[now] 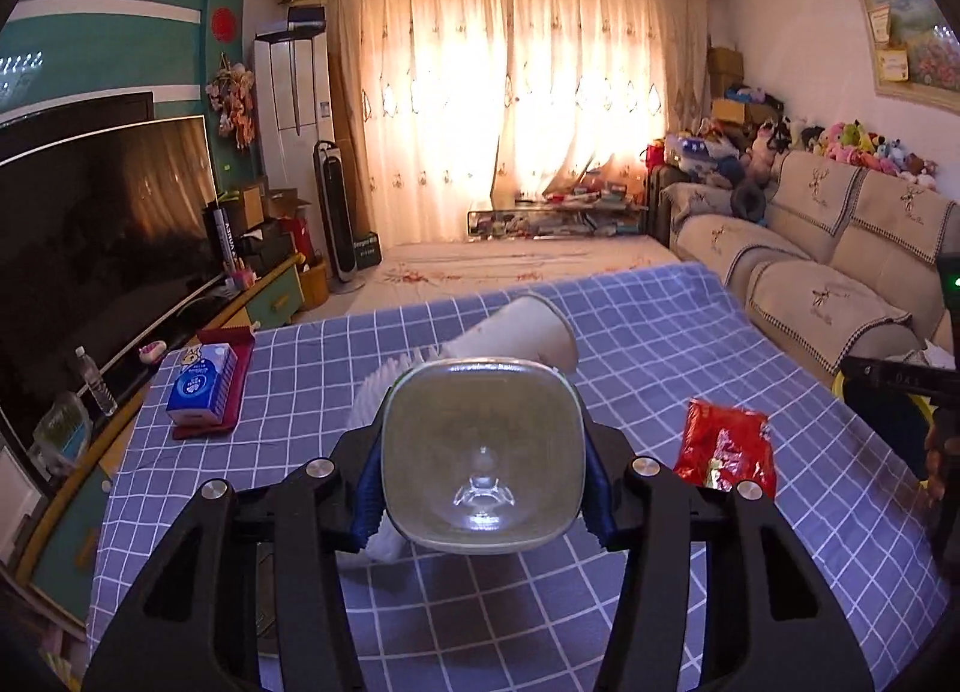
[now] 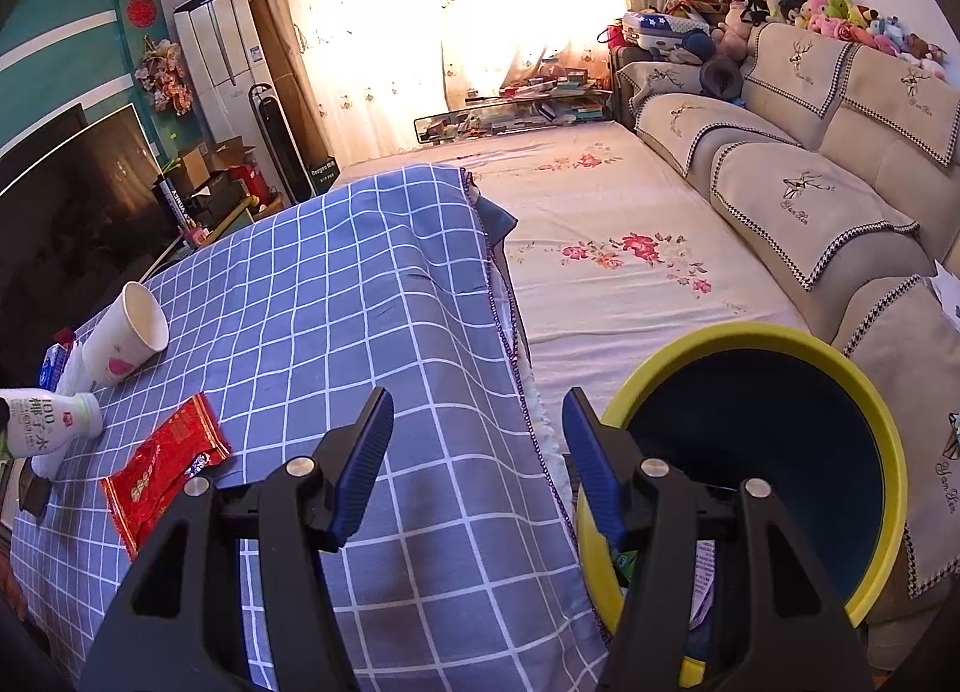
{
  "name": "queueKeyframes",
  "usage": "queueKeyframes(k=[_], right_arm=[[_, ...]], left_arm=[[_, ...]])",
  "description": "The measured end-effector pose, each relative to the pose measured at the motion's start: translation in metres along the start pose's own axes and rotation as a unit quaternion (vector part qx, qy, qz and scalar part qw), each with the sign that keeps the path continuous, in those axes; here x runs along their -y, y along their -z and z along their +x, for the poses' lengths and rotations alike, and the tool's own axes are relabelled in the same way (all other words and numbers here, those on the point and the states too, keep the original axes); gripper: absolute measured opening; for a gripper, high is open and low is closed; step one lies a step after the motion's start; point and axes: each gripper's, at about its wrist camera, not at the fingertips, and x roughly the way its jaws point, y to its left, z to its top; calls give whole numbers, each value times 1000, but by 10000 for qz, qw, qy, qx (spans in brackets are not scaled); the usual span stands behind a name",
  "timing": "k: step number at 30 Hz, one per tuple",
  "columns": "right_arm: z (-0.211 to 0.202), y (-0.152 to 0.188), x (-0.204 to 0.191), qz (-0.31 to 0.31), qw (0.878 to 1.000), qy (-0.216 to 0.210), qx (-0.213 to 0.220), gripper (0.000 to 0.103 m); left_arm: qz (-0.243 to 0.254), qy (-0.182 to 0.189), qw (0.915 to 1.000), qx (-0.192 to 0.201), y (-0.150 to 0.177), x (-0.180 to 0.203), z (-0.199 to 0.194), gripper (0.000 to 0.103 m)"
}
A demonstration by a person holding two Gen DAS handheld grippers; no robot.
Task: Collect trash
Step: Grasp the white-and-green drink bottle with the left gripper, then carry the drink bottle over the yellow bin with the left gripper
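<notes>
We see left gripper fingers pinching plastic bottle, frame centre. Right gripper fingers spread, empty, beside yellow-rimmed bin, lower right.

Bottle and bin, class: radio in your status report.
Left fingers shut on bottle. Right gripper open, empty, by bin. Cup and red wrapper on table. Path clear.

Backlit curtains, beige sofa, TV, teal wall
</notes>
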Motion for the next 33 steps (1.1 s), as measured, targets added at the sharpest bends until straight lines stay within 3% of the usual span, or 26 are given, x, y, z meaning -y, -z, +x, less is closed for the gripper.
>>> queueKeyframes(k=[9,22,33], right_arm=[[-1,0,-1,-17,10000,-11,3,56],[-10,-3,-1,24,9997,-188,143,56],[-41,-8,9,169,9973,-505,502,56]], left_arm=[[-131,261,9992,255,-8,-7,-20,52],[-50,101,9997,203,-16,-2,-16,51],[22,649,9975,297,-52,37,-51,51]])
